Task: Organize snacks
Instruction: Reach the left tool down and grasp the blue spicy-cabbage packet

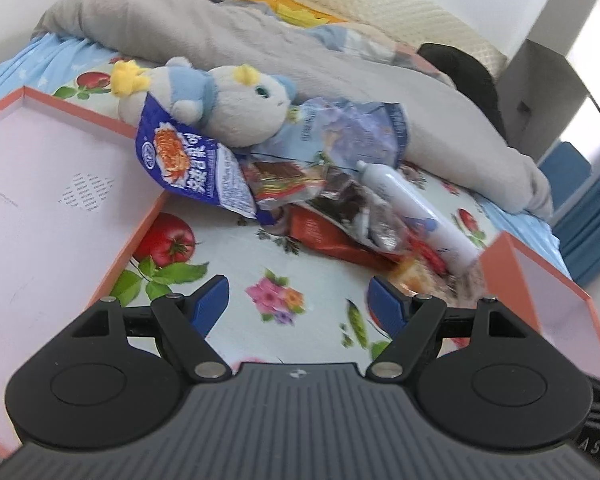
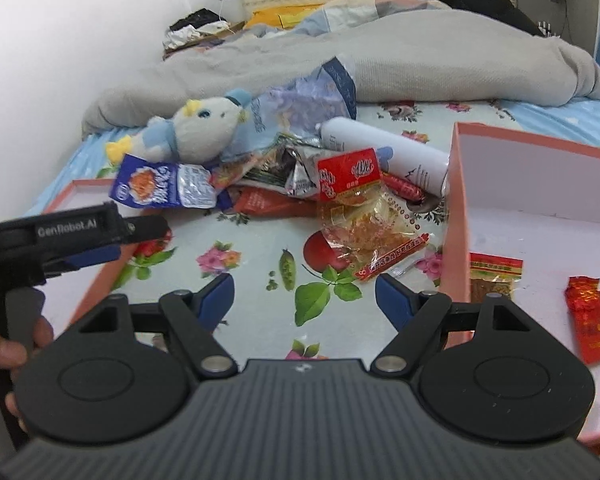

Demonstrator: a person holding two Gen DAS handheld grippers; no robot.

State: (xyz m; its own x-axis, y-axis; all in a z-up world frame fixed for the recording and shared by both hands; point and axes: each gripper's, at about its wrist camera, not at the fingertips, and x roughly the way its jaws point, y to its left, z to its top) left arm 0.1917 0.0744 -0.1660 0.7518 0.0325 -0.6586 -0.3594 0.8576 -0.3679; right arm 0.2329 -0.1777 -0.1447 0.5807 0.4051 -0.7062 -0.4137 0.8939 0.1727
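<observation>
We have two packets [image 2: 496,276] in the right box [image 2: 456,208]; the snack pile [image 2: 352,200] remains on the bed [image 2: 260,276]. Both grippers, left [image 1: 300,304] and right [image 2: 304,300], hold jaws apart, empty.

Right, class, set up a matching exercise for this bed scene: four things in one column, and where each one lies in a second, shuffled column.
Things:
1. plush toy
2. white bottle
3. small red packet
4. blue snack bag

Places:
A. inside the right-hand tray
B. against the grey blanket
C. overlapping the left tray's edge
D. on the sheet, its base beside the right tray's wall

Pairs: 1-B, 2-D, 3-A, 4-C
</observation>
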